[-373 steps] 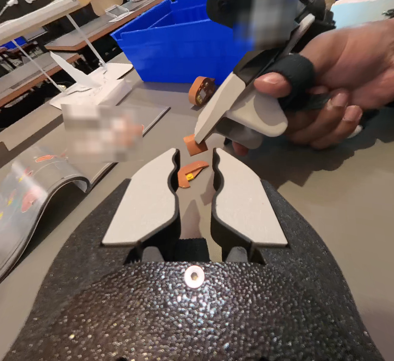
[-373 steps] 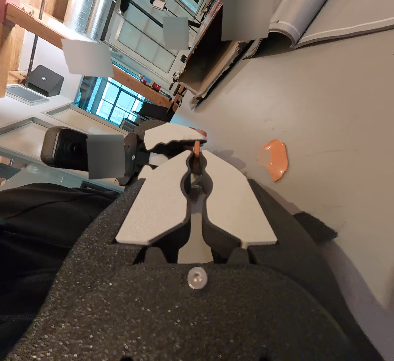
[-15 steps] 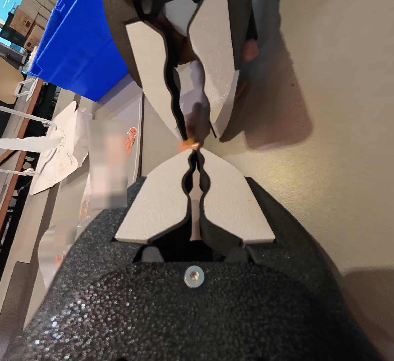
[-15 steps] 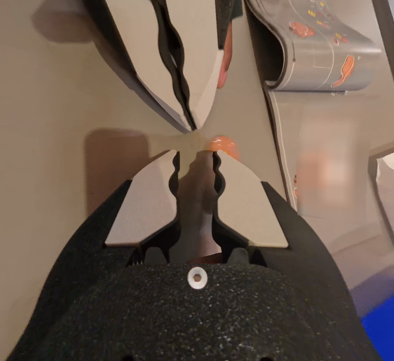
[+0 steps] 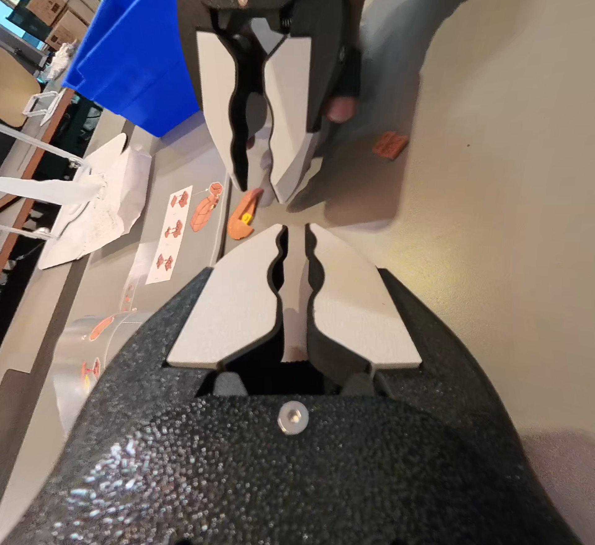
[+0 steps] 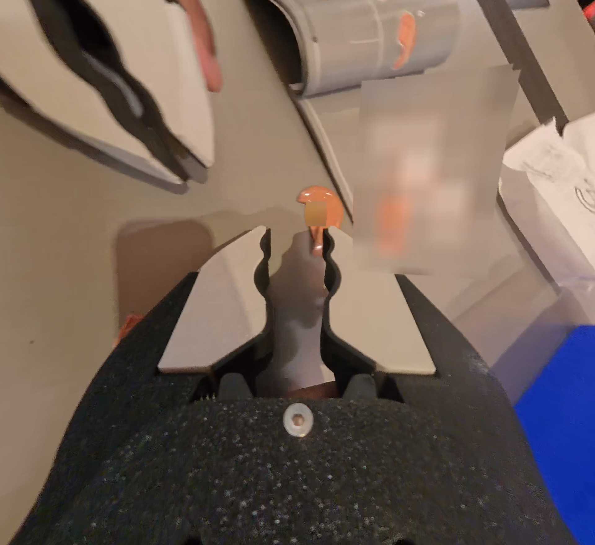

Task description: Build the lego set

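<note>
Orange curved piece (image 5: 242, 217) lies on the grey worktop (image 5: 483, 207), its thin end between the parted right tongs (image 6: 295, 233), neither pad pressing it. Left tongs (image 5: 297, 227) stand narrowly open, bare, just beside it. Nearby: booklet (image 6: 380, 31), blue bin (image 5: 135, 56).

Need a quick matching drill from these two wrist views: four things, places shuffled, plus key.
1. orange curved piece
2. small brown tile
3. blue bin
4. open booklet

A. flat on the table, right of the right claw in the left wrist view
B. curled page, printed with orange shapes
C. at the table's far edge
D. between both claws' tips

Pairs: 1-D, 2-A, 3-C, 4-B
</note>
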Tool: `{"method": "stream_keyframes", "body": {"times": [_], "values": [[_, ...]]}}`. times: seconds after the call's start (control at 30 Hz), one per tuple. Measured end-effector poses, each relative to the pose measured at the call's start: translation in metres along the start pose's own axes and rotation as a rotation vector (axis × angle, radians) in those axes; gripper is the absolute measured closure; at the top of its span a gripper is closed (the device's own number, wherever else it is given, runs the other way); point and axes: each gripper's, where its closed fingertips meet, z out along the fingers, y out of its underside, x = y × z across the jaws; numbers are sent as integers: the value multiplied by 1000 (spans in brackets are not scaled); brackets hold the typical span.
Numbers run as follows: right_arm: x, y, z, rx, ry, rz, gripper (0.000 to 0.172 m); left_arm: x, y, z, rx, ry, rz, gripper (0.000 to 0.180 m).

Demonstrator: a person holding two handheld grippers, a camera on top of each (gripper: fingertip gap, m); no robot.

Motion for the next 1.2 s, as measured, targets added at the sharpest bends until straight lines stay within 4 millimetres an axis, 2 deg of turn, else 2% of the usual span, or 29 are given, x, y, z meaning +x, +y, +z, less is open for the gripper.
{"method": "stream_keyframes", "body": {"times": [0.13,0.37,0.47,0.63,0.87,0.97,1.2], "values": [[13,5,8,-31,28,99,135,-4,-3,-3,24,-6,-42,170],[15,4,17,-85,-105,249,136,-4,-5,-4,41,2,-64,170],[16,3,18,-108,-112,246,150,-7,-8,-7,63,0,-95,170],[14,2,16,-84,-145,284,150,-15,0,-9,39,-37,-85,168],[1,-4,6,-19,-273,377,150,-20,11,-9,-5,-65,-67,163],[-9,-13,-4,40,-374,435,150,-21,11,-9,-3,-68,-60,160],[-40,-41,-35,172,-688,538,150,-14,-17,-18,178,-62,29,150]]}}
